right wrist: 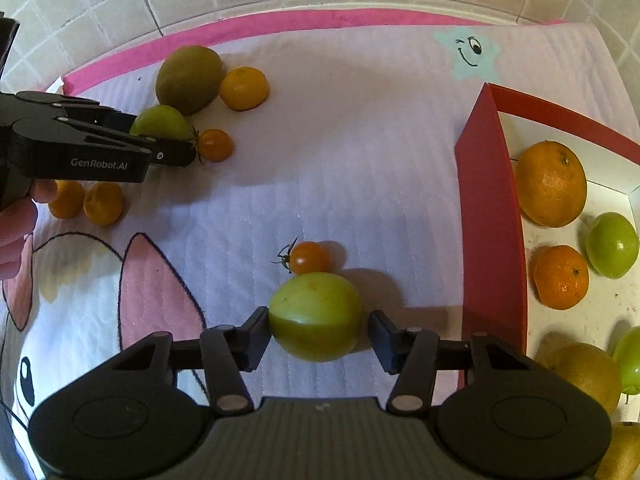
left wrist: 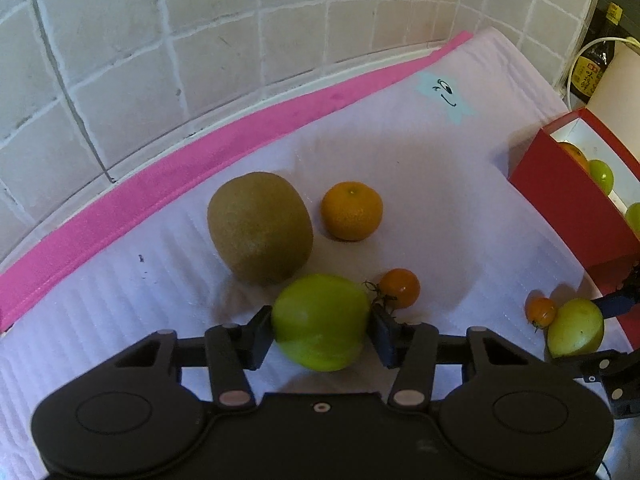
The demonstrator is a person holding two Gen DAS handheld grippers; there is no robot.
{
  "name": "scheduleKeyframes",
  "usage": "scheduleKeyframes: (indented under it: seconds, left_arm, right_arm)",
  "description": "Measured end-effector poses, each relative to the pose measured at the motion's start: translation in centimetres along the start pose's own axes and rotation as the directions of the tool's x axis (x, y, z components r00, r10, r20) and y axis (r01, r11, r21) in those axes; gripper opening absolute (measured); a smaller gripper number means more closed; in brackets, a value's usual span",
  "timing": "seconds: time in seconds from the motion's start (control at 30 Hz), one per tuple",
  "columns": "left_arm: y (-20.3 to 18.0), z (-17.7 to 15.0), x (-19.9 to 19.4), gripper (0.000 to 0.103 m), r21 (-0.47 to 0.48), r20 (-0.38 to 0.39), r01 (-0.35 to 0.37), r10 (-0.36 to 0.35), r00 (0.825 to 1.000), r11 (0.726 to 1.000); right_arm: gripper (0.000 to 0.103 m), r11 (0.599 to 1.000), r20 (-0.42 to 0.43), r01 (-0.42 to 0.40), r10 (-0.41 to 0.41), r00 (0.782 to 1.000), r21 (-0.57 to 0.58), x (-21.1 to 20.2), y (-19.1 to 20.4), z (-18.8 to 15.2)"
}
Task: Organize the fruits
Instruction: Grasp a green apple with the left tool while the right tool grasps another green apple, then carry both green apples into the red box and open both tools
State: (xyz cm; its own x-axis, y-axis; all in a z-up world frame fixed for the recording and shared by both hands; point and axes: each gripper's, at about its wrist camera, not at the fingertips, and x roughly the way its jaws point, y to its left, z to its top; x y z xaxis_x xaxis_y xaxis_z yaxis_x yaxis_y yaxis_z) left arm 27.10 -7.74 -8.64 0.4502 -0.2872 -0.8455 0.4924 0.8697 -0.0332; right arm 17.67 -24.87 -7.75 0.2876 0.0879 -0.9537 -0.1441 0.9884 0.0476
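My left gripper [left wrist: 322, 330] is shut on a green fruit [left wrist: 316, 304] that rests on the quilted mat [left wrist: 420, 160], one pad on each side. A brown kiwi [left wrist: 260, 228], a mandarin [left wrist: 352, 212] and a cherry tomato [left wrist: 400, 288] lie just beyond it. My right gripper [right wrist: 318, 330] holds a second green fruit [right wrist: 312, 304] between its pads, also on the mat, with another cherry tomato [right wrist: 308, 258] touching the fruit's far side. The red box [right wrist: 492, 220] stands right of it, holding an orange [right wrist: 550, 184], a mandarin and several green and brown fruits.
A tiled wall [left wrist: 160, 40] rises behind the mat's pink border [left wrist: 120, 216]. A dark sauce bottle [left wrist: 590, 72] stands behind the box. Two small orange fruits [right wrist: 104, 202] lie beneath the left gripper's body, near a person's hand [right wrist: 16, 224].
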Motion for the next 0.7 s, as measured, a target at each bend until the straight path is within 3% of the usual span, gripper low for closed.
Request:
scheduleKeyframes:
  seconds: [0.33, 0.53, 0.7]
  left_arm:
    - [0.6, -1.5, -2.5, 0.06, -0.095, 0.049, 0.045, -0.04, 0.998, 0.995]
    - [-1.2, -1.4, -6.7, 0.06, -0.069, 0.122, 0.031, -0.023, 0.992, 0.997]
    - [-3.6, 0.0, -9.7, 0.06, -0.051, 0.187, 0.062, -0.052, 0.981, 0.997]
  right_arm:
    - [0.049, 0.999, 0.039, -0.024, 0.023, 0.999, 0.024, -1.5, 0.0, -0.6]
    - [0.049, 0.997, 0.113, -0.07, 0.065, 0.991, 0.042, -4.5, -0.2, -1.3]
    - [0.049, 0.994, 0.198, -0.098, 0.086, 0.976, 0.053, -8.2, -1.1, -2.6]
